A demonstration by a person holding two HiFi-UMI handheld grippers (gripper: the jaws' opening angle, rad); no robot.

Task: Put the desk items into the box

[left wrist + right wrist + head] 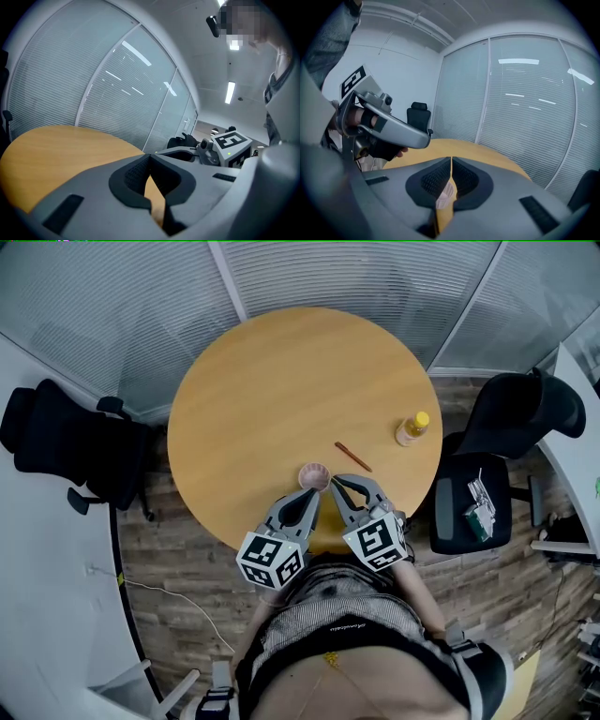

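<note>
A small pink ribbed cup (314, 474) stands near the front edge of the round wooden table (281, 381). Further right lie a thin brown stick (353, 457) and a yellow-capped bottle (412, 428). My left gripper (313, 494) is shut and empty, its tips just in front of the cup. My right gripper (335, 482) is shut too, just right of the cup. In the left gripper view the jaws (150, 157) meet with nothing between them. In the right gripper view the closed jaws (451, 159) hang above the pink cup (446, 194). No box is in view.
One black office chair (56, 437) stands left of the table. Another (511, 418) stands to the right, with small items on its seat (480, 504). Glass walls with blinds (375, 277) close off the far side. A white desk edge (577, 456) runs along the right.
</note>
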